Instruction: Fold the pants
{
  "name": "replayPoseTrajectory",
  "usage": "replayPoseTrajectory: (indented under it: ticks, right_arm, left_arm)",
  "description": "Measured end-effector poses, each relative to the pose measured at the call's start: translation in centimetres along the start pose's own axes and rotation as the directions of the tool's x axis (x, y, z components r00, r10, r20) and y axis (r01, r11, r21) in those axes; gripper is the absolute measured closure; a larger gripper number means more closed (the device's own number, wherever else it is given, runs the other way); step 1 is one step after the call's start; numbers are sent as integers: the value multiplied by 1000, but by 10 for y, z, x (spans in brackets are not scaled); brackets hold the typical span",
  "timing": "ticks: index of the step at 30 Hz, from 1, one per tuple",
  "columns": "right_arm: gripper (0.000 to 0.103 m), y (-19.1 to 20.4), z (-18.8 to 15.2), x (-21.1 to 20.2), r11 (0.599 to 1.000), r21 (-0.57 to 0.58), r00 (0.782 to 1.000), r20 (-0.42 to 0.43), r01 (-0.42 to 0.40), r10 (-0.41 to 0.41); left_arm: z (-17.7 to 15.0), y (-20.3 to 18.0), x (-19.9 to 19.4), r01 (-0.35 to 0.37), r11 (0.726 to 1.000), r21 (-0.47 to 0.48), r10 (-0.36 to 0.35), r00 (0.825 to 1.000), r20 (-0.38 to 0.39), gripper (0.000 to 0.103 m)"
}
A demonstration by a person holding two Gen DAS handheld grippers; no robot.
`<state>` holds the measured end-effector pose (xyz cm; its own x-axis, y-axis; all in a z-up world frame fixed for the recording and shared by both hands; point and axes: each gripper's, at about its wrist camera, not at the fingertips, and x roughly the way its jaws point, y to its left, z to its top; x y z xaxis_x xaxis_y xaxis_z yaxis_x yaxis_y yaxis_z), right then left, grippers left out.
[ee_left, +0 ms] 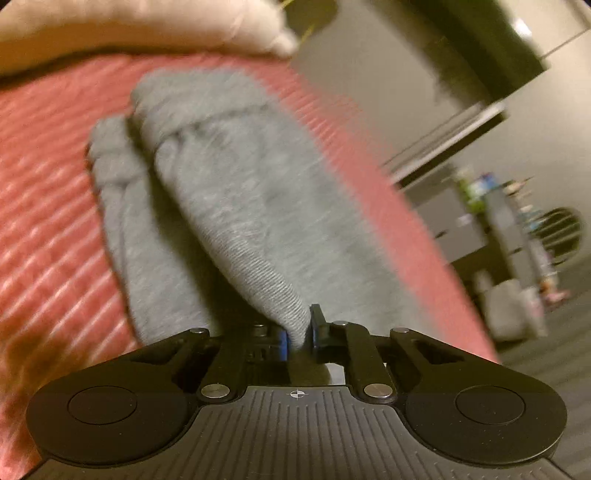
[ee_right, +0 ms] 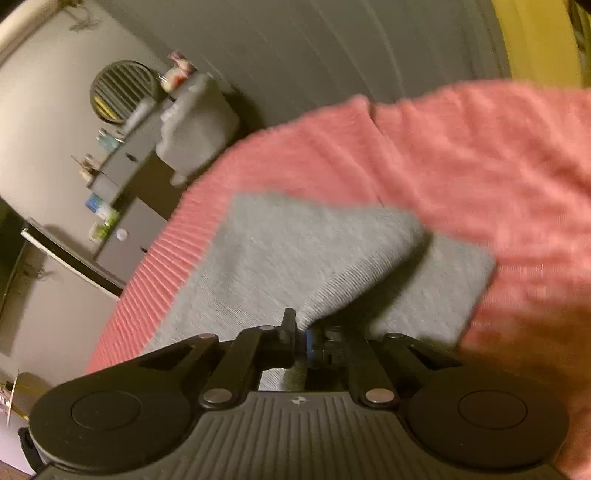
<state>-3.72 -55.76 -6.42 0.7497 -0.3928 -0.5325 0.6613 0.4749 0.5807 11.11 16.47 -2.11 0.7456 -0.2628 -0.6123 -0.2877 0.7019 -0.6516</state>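
Grey sweatpants (ee_left: 229,206) lie on a pink ribbed bedspread (ee_left: 48,184). In the left wrist view my left gripper (ee_left: 298,338) is shut on a lifted fold of the grey cloth, which runs away from the jaws toward the gathered cuffs at the far end. In the right wrist view my right gripper (ee_right: 301,338) is shut on another raised edge of the pants (ee_right: 295,254). That cloth slopes down from the jaws onto the bedspread (ee_right: 480,155). Both views are blurred by motion.
A pale pillow (ee_left: 147,33) lies at the head of the bed. Beyond the bed edge stand grey drawers with small items (ee_right: 110,177), a grey stool (ee_right: 195,125), a round fan (ee_right: 123,90) and the dark floor (ee_right: 332,55).
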Motion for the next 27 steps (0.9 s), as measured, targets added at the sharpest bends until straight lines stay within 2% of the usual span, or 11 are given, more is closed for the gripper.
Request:
replayPoseTrajectory:
  ticks: [3, 7, 9, 15, 17, 19, 21, 23, 24, 26, 27]
  right_arm:
    - [98, 2, 4, -21, 998, -49, 996, 77, -50, 54]
    - [98, -25, -12, -6, 994, -52, 995, 24, 96, -94]
    - [98, -40, -20, 4, 990, -26, 990, -24, 142, -142]
    - [98, -24, -17, -16, 996, -41, 995, 67, 81, -79]
    - [98, -24, -13, -20, 996, -42, 994, 78, 75, -71]
    - [97, -22, -16, -10, 978, -112, 984, 46, 178, -174]
    - [87, -24, -20, 3, 940, -188, 957, 3, 285, -289]
    - [81, -22, -19, -5, 935, -191, 954, 36, 300, -298]
    - [78, -16, -18, -10, 911, -216, 937, 68, 350, -344]
    - [65, -5, -18, -20, 888, -262, 926, 120, 377, -358]
    - [62, 0, -18, -25, 894, -277, 936, 133, 351, -327]
  left_arm:
    - [-2, 0, -14, 14, 997, 73, -17, 999, 32, 90]
    - [-19, 23, 0, -93, 994, 60, 96, 994, -53, 90]
    - [-21, 27, 2, -88, 995, 51, 91, 995, -48, 90]
    - [-17, -3, -9, -55, 985, 161, 52, 998, 22, 90]
    - [-19, -1, -5, -102, 981, 166, 103, 995, 6, 88]
    - [-26, 3, 6, -194, 959, 208, 203, 979, -26, 78]
    - [-29, 1, 4, -193, 953, 232, 200, 980, -5, 75]
    - [-28, -7, -8, -195, 951, 239, 196, 980, 20, 56]
    - [-28, -12, -14, -201, 947, 251, 194, 980, 53, 43]
    - [-29, -24, -27, -240, 928, 286, 212, 969, 127, 37]
    - [-30, -28, -33, -250, 921, 300, 212, 965, 153, 36]
